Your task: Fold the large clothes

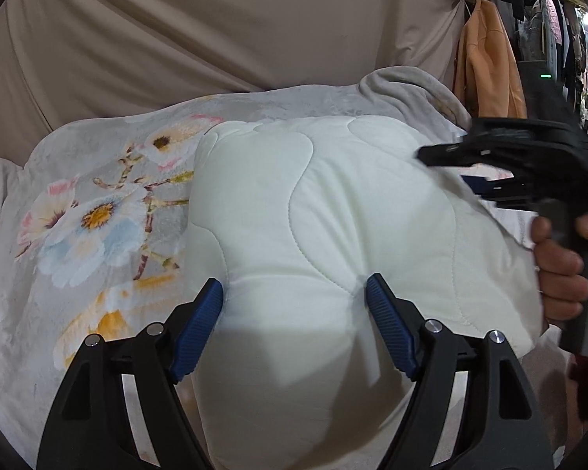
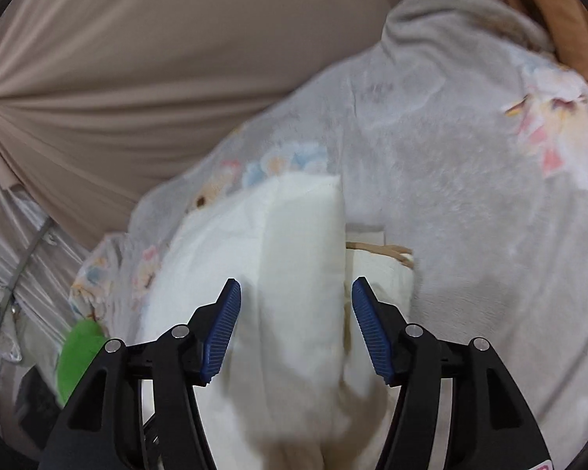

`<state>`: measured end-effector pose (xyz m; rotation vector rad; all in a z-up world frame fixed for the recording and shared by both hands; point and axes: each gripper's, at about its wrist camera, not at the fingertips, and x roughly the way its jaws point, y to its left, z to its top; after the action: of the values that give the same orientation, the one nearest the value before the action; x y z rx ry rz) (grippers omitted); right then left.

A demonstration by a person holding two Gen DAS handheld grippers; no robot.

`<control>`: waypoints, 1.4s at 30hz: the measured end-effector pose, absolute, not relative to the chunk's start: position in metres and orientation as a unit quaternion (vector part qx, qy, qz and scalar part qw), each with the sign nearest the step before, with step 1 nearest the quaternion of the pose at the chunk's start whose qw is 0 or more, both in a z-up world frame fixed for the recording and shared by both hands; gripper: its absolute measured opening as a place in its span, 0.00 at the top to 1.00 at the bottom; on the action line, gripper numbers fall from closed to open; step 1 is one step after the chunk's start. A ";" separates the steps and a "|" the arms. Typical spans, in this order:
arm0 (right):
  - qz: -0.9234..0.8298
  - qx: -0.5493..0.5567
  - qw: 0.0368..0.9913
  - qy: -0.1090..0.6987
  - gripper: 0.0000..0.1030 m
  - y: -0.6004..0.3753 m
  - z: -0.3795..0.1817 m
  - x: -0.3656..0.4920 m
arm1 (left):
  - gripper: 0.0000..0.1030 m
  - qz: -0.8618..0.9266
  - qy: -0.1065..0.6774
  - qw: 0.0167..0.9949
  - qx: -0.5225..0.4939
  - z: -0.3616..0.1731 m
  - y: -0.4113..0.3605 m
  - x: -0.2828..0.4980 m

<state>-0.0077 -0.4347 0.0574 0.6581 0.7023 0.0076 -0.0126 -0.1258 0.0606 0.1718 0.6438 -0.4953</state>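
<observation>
A thick white quilted garment (image 1: pixel 333 227), folded into a puffy bundle, lies on a grey floral blanket (image 1: pixel 90 211). My left gripper (image 1: pixel 294 293) is open, its blue pads on either side of the bundle's near bulge. My right gripper (image 2: pixel 296 297) is open too, straddling a raised white fold (image 2: pixel 302 274) of the same garment. In the left wrist view the right gripper (image 1: pixel 501 160) hovers over the bundle's right side, held by a hand (image 1: pixel 556 266). A tan cord (image 2: pixel 380 252) shows at the garment's edge.
A beige curtain (image 1: pixel 215 19) hangs behind the blanket. An orange garment (image 1: pixel 486 58) and dark clothes on a rack (image 1: pixel 541 0) hang at the right. A green object (image 2: pixel 78 352) lies at the lower left of the right wrist view.
</observation>
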 end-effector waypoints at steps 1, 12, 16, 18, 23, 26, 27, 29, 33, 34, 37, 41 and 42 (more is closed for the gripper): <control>0.014 0.318 0.886 0.339 0.71 -0.434 0.056 -0.002 | 0.29 -0.240 0.313 0.915 0.082 0.062 -0.125 -0.012; -0.059 0.272 0.911 0.304 0.92 -0.444 0.036 -0.039 | 0.27 -0.264 0.292 0.913 0.108 0.067 -0.156 -0.024; -0.079 0.259 0.906 0.324 0.87 -0.445 0.008 -0.030 | 0.27 -0.259 0.284 0.915 0.125 0.065 -0.170 -0.028; -0.087 0.240 0.910 0.328 0.86 -0.441 0.007 -0.027 | 0.25 -0.250 0.285 0.916 0.131 0.059 -0.173 -0.026; -0.081 0.240 0.912 0.322 0.79 -0.444 0.010 -0.028 | 0.23 -0.231 0.288 0.918 0.142 0.052 -0.176 -0.025; -0.081 0.280 0.909 0.297 0.72 -0.454 0.031 -0.051 | 0.23 -0.222 0.293 0.919 0.144 0.048 -0.174 -0.023; -0.092 0.285 0.912 0.280 0.69 -0.455 0.041 -0.063 | 0.23 -0.220 0.295 0.919 0.142 0.047 -0.172 -0.022; -0.130 0.263 0.920 0.260 0.68 -0.448 0.064 -0.089 | 0.23 -0.222 0.299 0.918 0.134 0.047 -0.168 -0.021; -0.102 0.197 0.944 0.246 0.90 -0.407 0.093 -0.126 | 0.25 -0.236 0.293 0.921 0.098 0.067 -0.151 -0.030; -0.092 0.179 0.947 0.251 0.91 -0.394 0.093 -0.131 | 0.24 -0.245 0.288 0.922 0.086 0.073 -0.146 -0.035; -0.083 0.147 0.942 0.289 0.97 -0.371 0.073 -0.130 | 0.24 -0.252 0.280 0.924 0.065 0.086 -0.132 -0.042; -0.080 0.163 0.924 0.337 0.99 -0.370 0.027 -0.117 | 0.23 -0.234 0.322 0.915 0.070 0.063 -0.126 -0.028; -0.081 0.168 0.922 0.338 1.00 -0.372 0.020 -0.116 | 0.21 -0.237 0.331 0.911 0.065 0.055 -0.125 -0.024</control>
<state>-0.1157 -0.3720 0.0202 0.3452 0.6948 -0.1663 -0.0244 -0.1247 0.0549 0.1345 0.6813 -0.4883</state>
